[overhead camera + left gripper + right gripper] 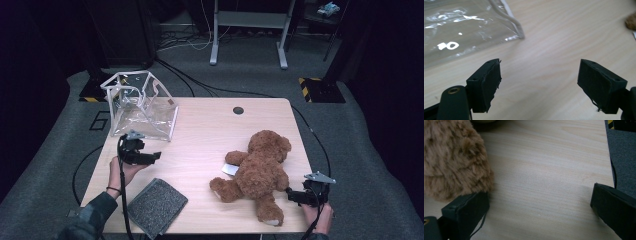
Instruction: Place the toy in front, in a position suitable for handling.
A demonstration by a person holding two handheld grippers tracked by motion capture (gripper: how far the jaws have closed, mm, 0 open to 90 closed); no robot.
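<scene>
High view, landmark: the teddy bear (260, 172) lies on its back on the near right part of the wooden table (210, 130), head toward the far edge, legs toward the person, so its long axis runs far to near.
High view, right gripper: the right gripper (292, 196) sits just beside the bear's near leg, on its right, pointing at it; this hand is much the nearer one.
High view, left gripper: the left gripper (152, 157) is well apart from the bear, across the table to its left, jaws aimed toward it.
High view, other things: a clear plastic bag (142, 107) stands open far left of the bear; a grey felt pad (156, 205) lies near left of it; a white tag (230, 170) shows under the bear's arm.
Left gripper view, fingers: released, jaws spread wide with bare table between them; the bag (461, 30) lies up and left, a scrap of brown fur (631, 22) at the right edge.
Right gripper view, fingers: released and wide apart, nothing between them; the bear's furry leg (454, 160) bulges just above the left finger (466, 212), touching or nearly so, and which cannot be told.
Judged next move: the right gripper likely needs to shift toward the leg to bring it between the jaws.
Surface and room: pale wood-grain tabletop with a cable hole; grey carpet (360, 130), cables and a metal stand (250, 30) beyond, dim surroundings.
</scene>
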